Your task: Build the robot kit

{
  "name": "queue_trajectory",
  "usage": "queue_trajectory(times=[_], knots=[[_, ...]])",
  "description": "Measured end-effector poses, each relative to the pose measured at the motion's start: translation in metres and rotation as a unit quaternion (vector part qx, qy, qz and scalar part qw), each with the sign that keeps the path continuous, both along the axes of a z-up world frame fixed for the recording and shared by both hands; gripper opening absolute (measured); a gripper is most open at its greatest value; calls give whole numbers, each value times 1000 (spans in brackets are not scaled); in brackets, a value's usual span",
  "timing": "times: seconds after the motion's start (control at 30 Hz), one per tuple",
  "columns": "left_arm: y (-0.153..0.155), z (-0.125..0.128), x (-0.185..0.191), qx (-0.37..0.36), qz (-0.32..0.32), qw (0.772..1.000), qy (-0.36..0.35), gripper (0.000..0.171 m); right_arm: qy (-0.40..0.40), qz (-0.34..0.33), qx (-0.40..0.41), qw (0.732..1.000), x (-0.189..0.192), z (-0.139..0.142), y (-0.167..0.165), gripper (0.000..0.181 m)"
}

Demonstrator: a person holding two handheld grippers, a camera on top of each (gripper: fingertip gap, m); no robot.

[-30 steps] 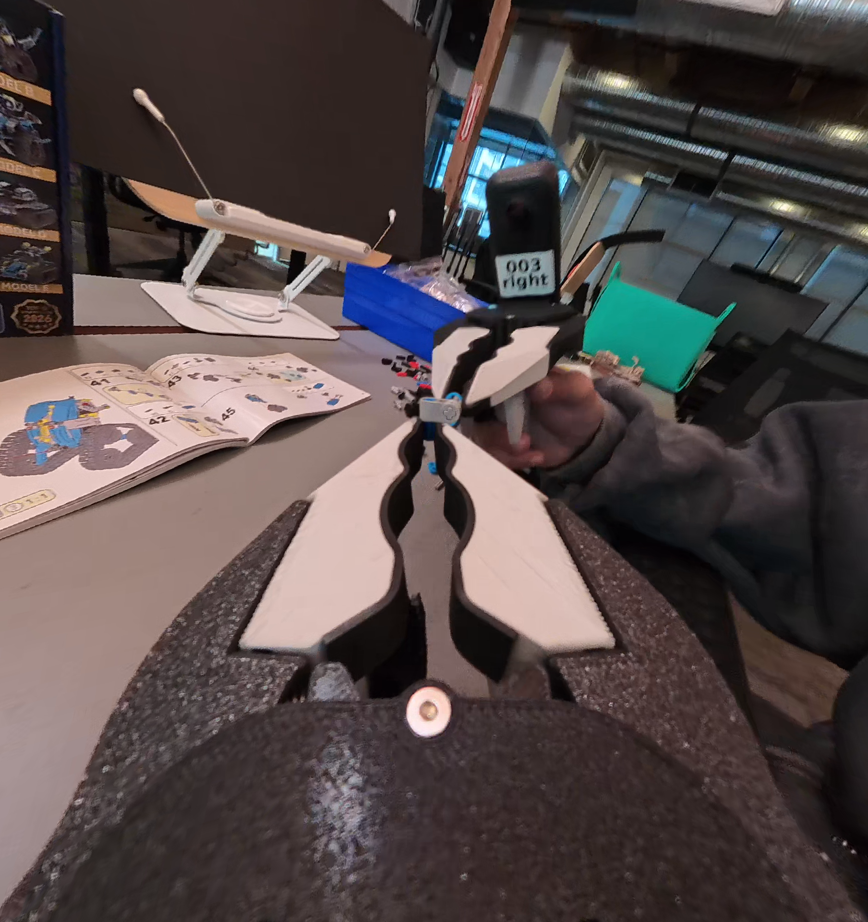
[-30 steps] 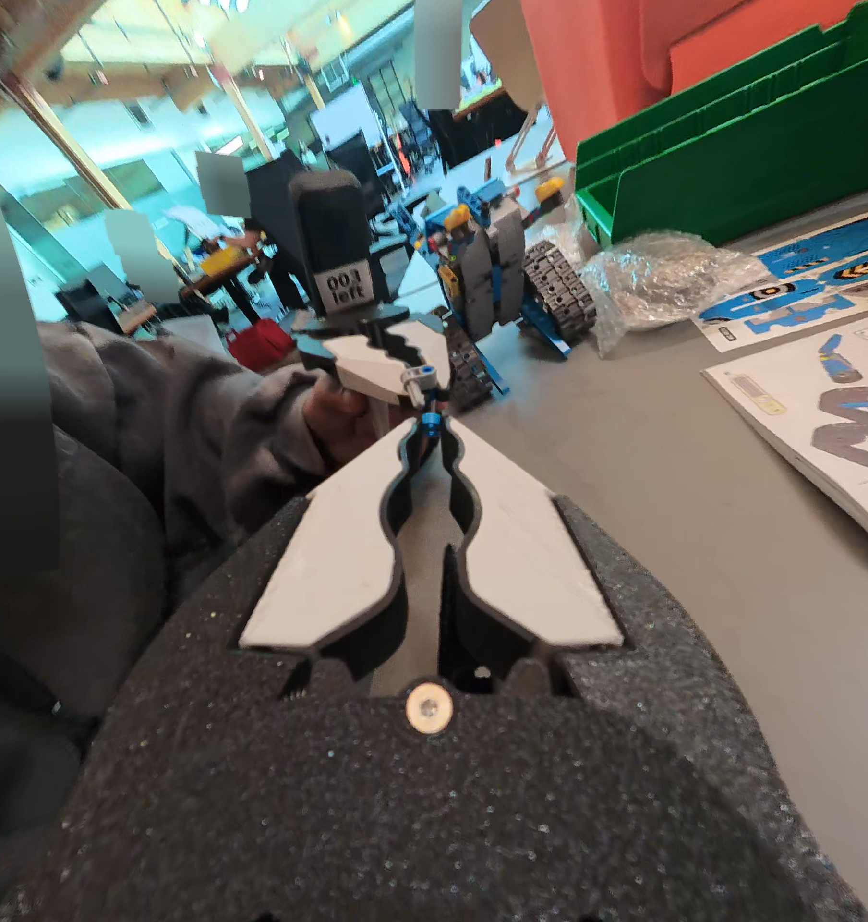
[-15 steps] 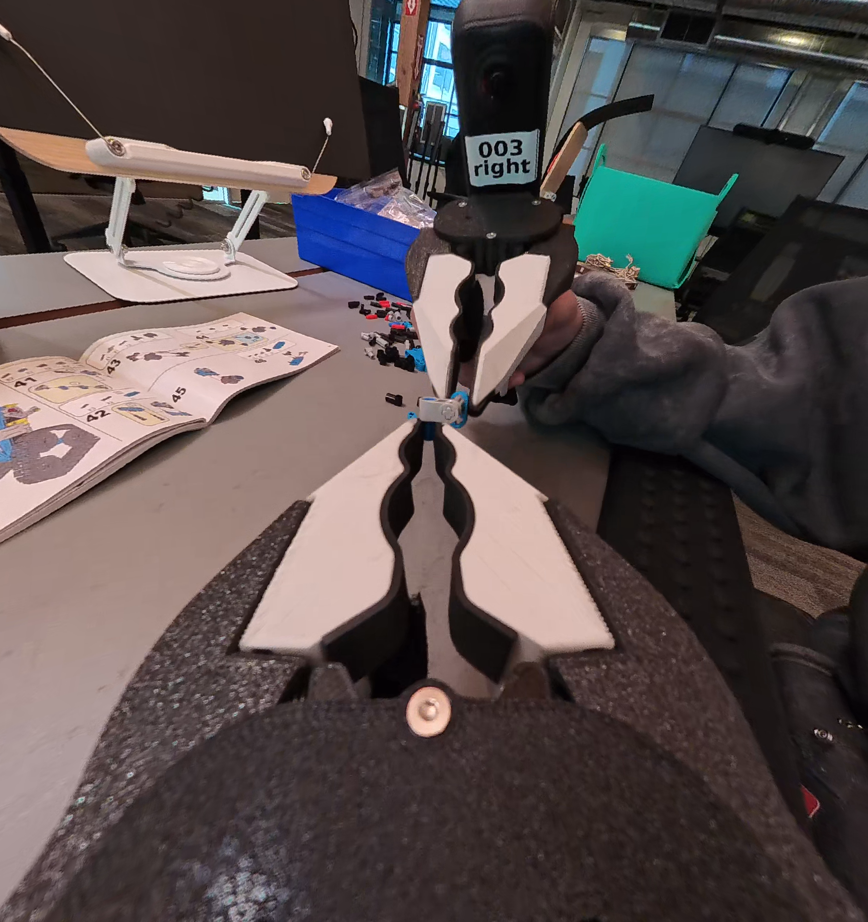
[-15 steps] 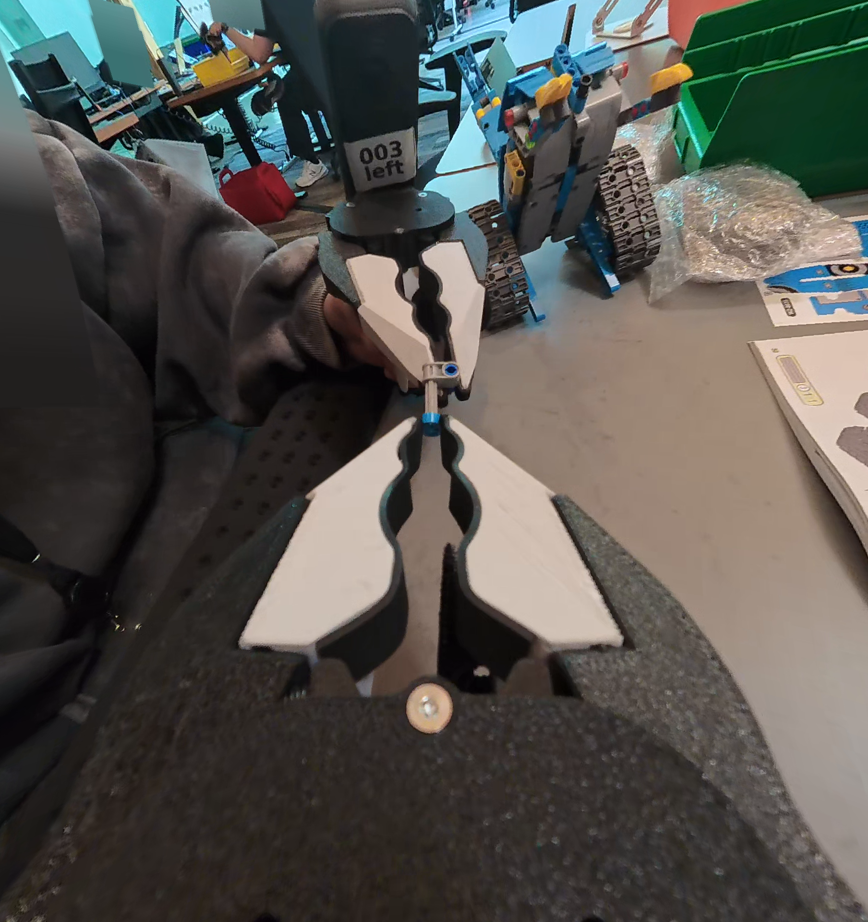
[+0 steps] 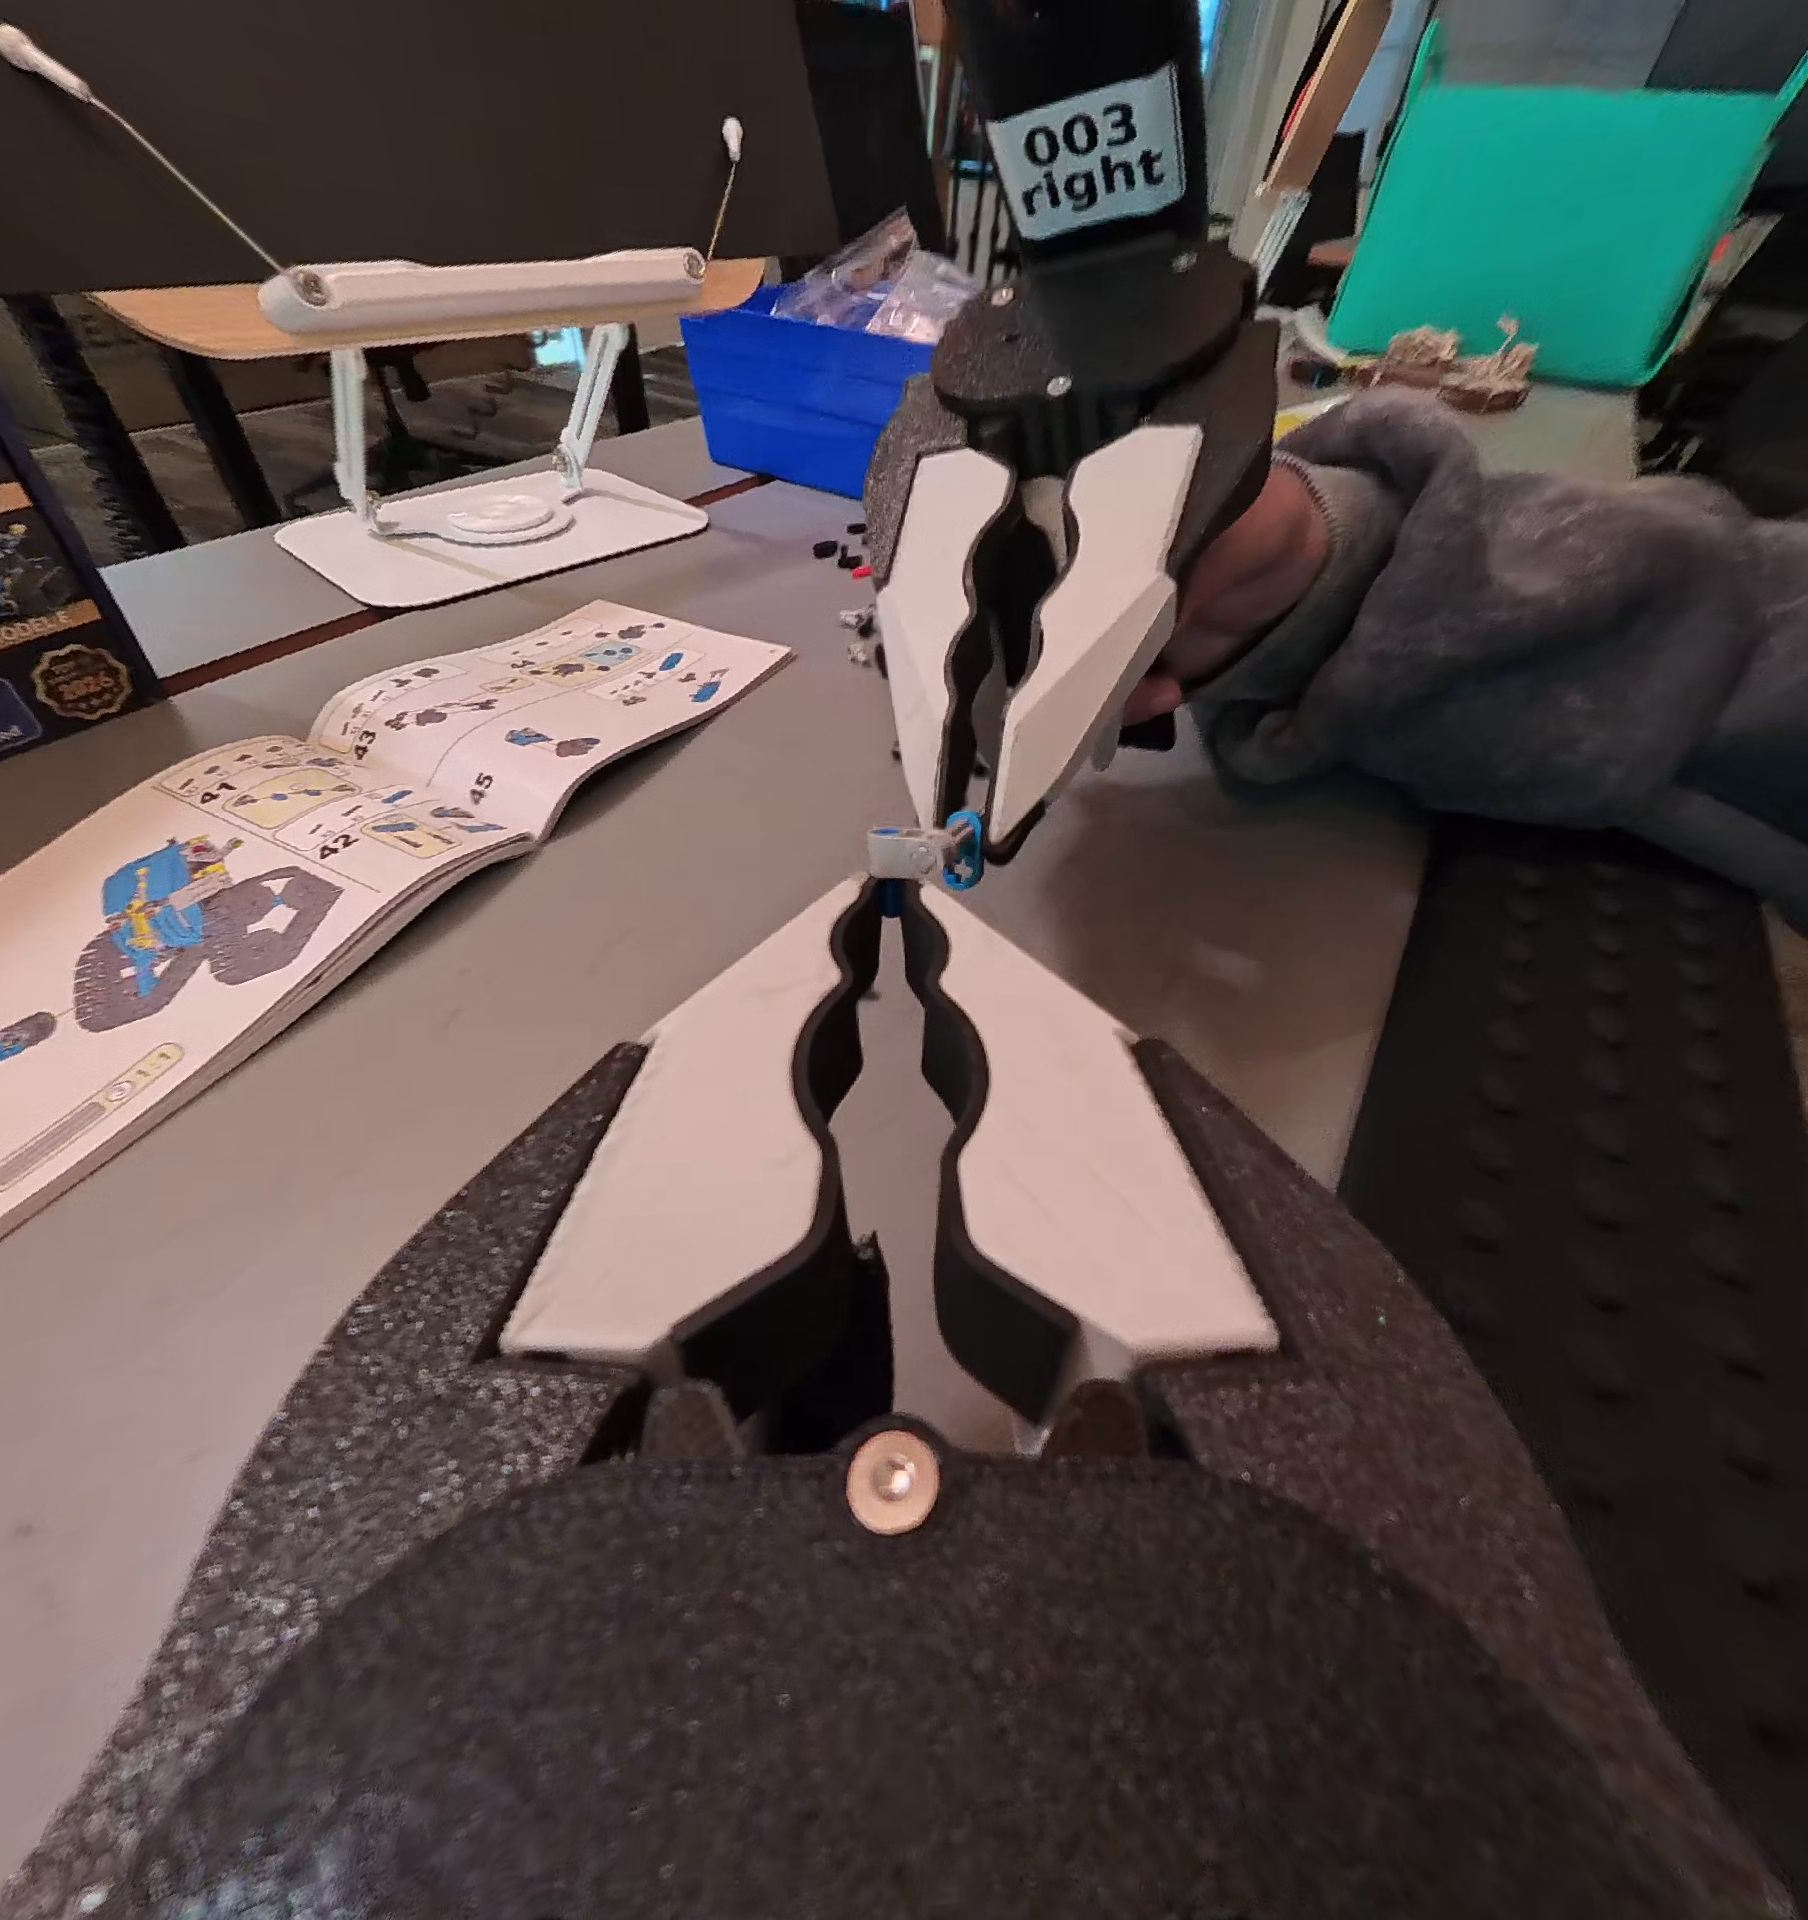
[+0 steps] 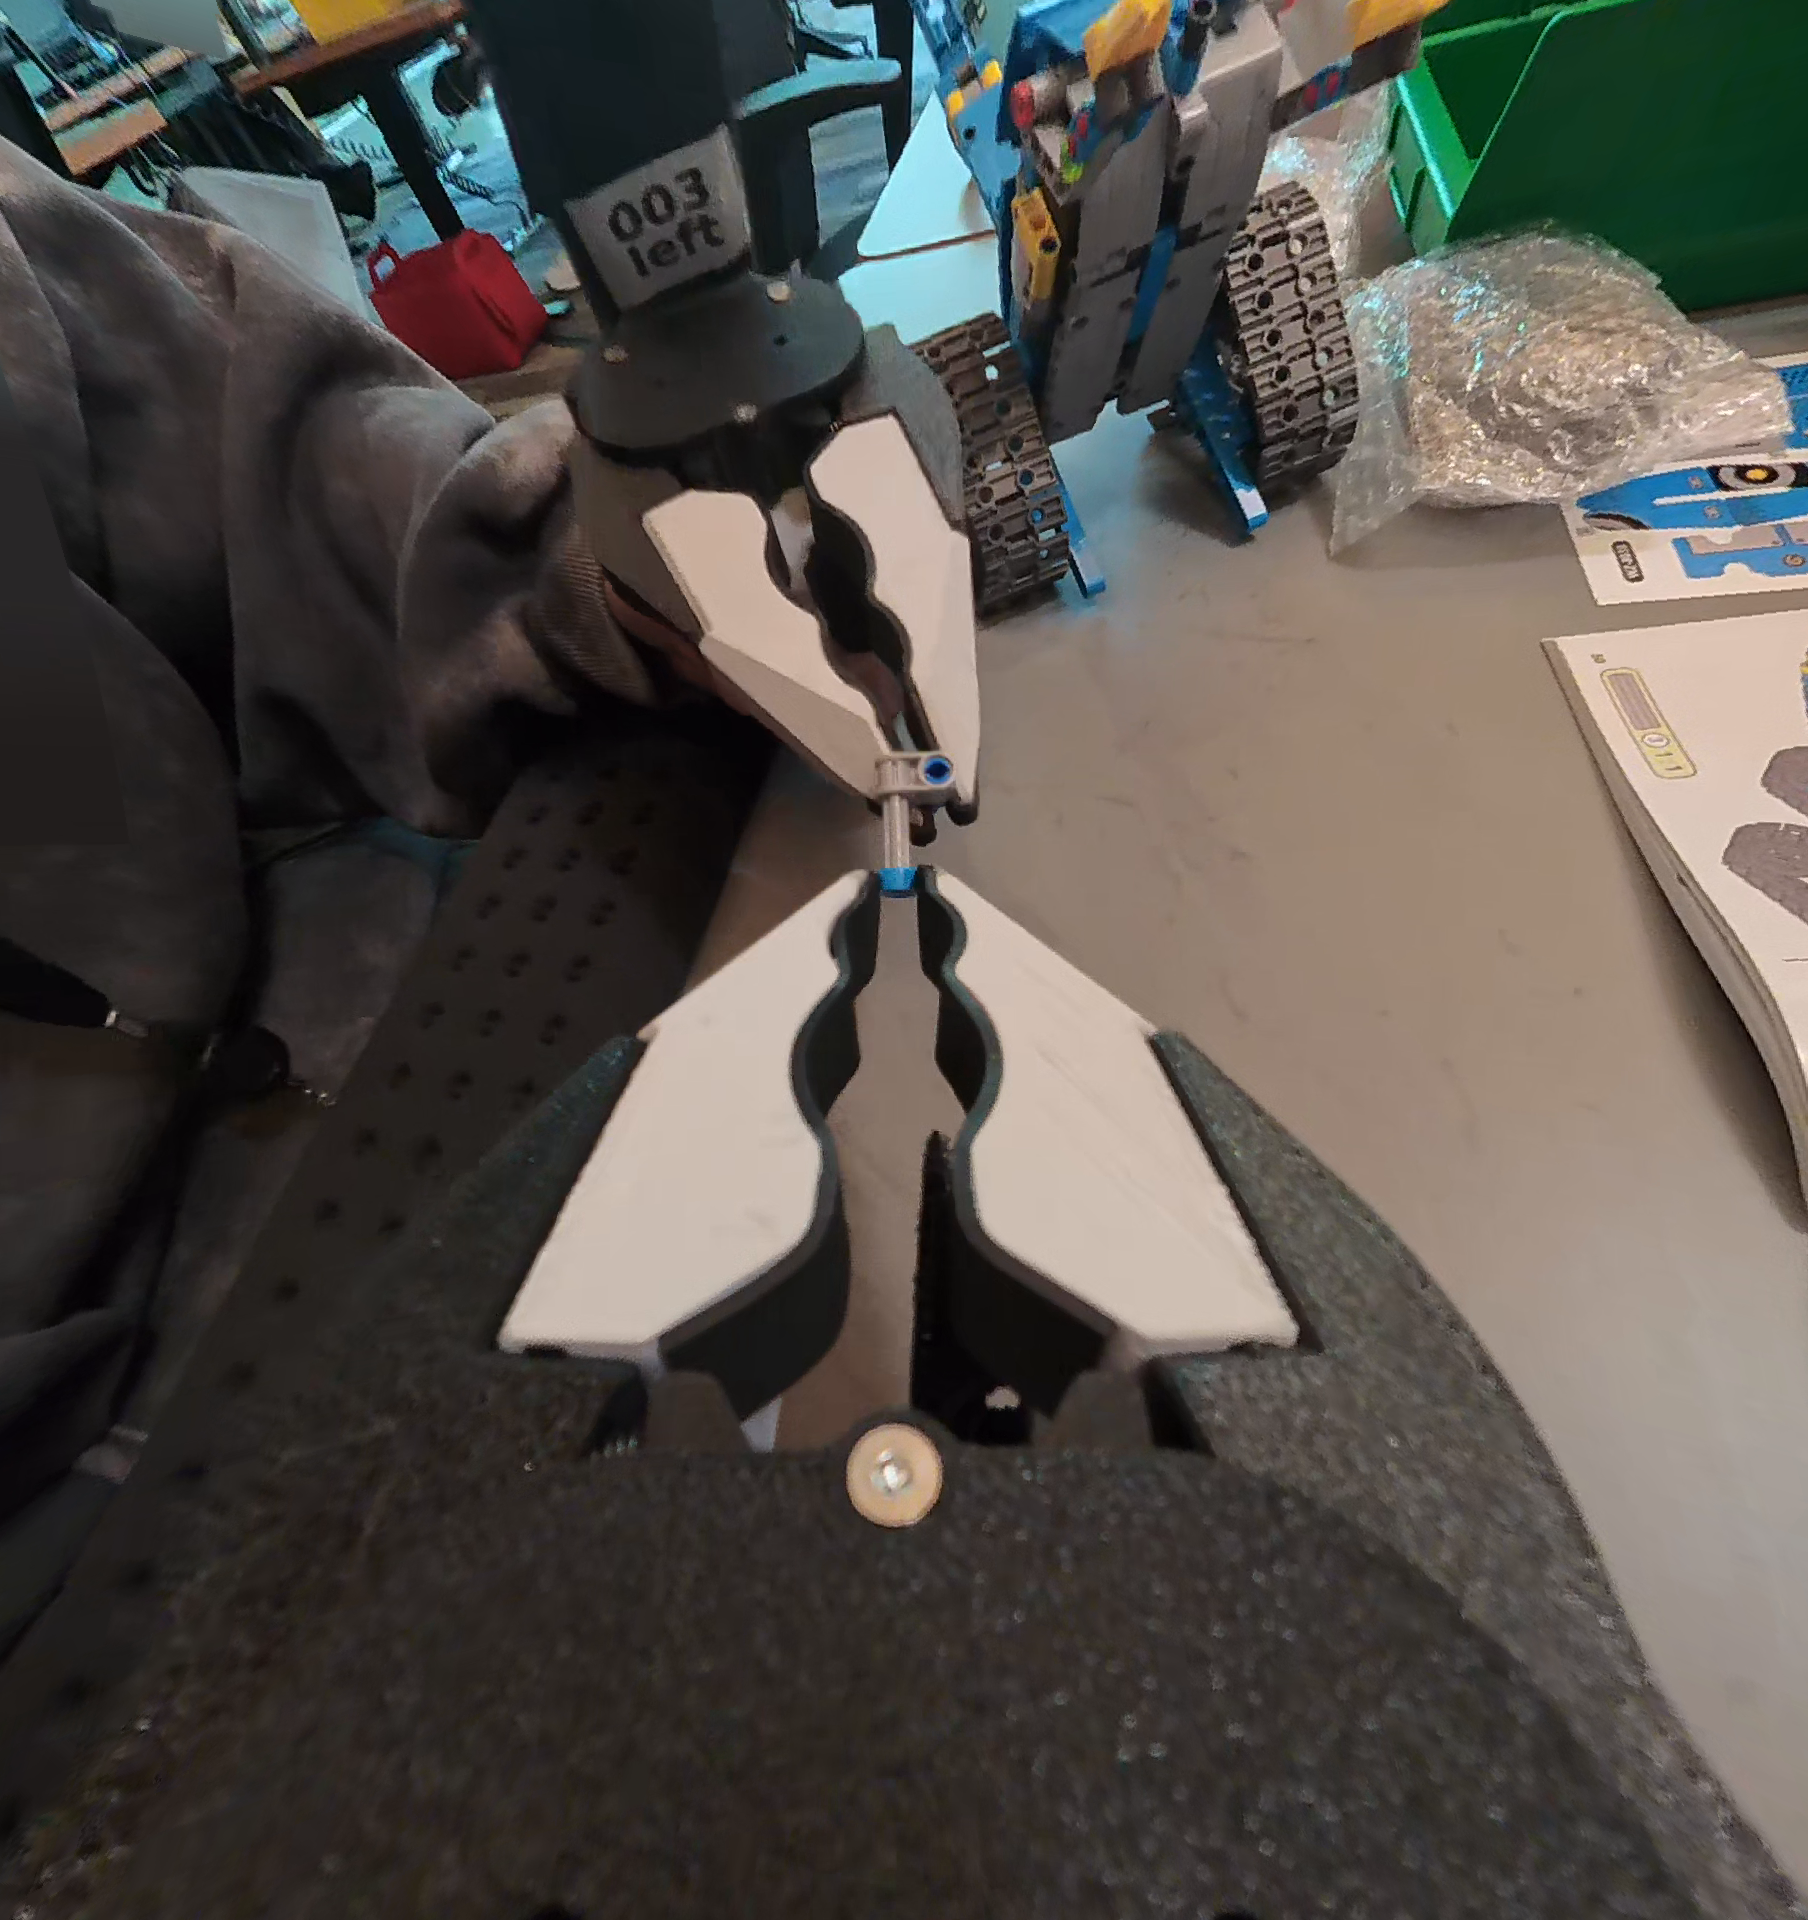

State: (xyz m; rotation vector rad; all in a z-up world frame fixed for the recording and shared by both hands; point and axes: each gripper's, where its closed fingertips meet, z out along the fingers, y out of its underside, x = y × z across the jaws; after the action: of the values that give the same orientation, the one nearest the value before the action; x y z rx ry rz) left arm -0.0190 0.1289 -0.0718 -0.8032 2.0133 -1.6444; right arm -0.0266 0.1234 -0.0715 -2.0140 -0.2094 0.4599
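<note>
The two grippers meet tip to tip above the grey table (image 5: 380, 1122), with a small brick-toy assembly (image 5: 915, 854) between them.

Hidden: how the parts join inside the jaws is not visible, and the pin ends are covered by the black pads (the far gripper's grip is hard to read in either view).

Left gripper (image 5: 884, 896): jaws pressed nearly together, pinching a blue stub at the assembly's lower end. Right gripper (image 6: 897, 883): jaws likewise closed on a blue collar.

Assembly: a light grey connector with a hole, a thin grey axle (image 6: 895, 836) and blue fittings at both ends. In the right wrist view its long axis runs from one gripper's tips straight to the other's, and the grey cross-piece (image 6: 912, 774) lies across it.

Nearby: an open instruction booklet (image 5: 287, 852), a tracked brick vehicle (image 6: 1139, 312), a crumpled plastic bag (image 6: 1534, 364) and a blue bin (image 5: 796, 395).
</note>
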Motion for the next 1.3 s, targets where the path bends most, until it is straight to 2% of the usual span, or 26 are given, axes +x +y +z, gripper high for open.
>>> queue_trajectory(times=[0.13,0.3,0.57,0.8,1.17,1.3], knots=[[0,-11,1,49,6,999,-3,2,-25,3,-25,999,-1,-11,0,7],[-2,-31,2,147,13,989,-21,2,-79,4,-82,993,-1,-33,-4,7],[6,-63,10,259,39,965,-5,2,-49,-14,-126,991,8,-70,3,7],[4,-78,11,303,28,953,3,3,-64,-8,-145,987,11,-91,4,7],[3,-80,14,316,29,948,-3,3,-89,-8,-138,986,11,-91,3,7],[3,-79,15,318,31,948,-6,3,-83,-11,-135,987,12,-86,2,18]])
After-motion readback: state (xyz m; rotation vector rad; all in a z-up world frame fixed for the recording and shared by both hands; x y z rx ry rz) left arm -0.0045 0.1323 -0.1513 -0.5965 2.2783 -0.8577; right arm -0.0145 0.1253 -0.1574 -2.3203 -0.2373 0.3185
